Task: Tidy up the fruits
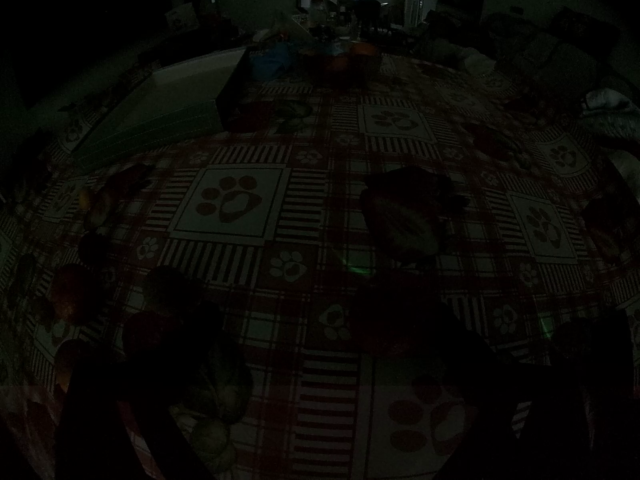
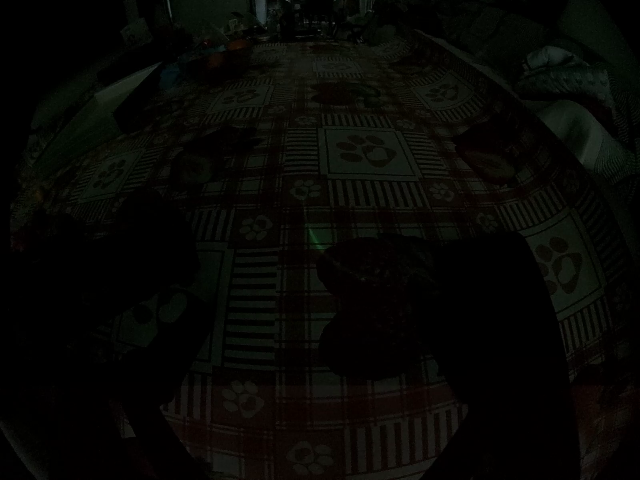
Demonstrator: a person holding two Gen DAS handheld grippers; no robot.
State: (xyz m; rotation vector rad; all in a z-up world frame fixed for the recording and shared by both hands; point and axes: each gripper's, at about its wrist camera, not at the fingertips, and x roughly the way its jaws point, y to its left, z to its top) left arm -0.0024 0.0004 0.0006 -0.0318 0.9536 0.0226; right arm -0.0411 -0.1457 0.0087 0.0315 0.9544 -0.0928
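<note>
Barely lit. Right gripper (image 2: pixel 340 320) fingers straddle a dark mottled fruit (image 2: pixel 372 272) on the paw-print checked worktop cloth (image 2: pixel 360 152), not visibly clamped. Left gripper (image 1: pixel 320 420) spread, empty. Judged: pick-up; next, clamp and carry to the far bowl of orange fruit (image 1: pixel 348 58).

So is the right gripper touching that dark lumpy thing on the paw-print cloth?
Cannot tell. In the right wrist view the dark lump merges with the right gripper's shadowed finger; too dark.

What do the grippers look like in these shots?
The frames are very dark. The left gripper shows only as two broad black fingers rising from the bottom edge. The right gripper looks the same: wide, flat black fingers. No cables, markings or sleeves can be made out.
</note>
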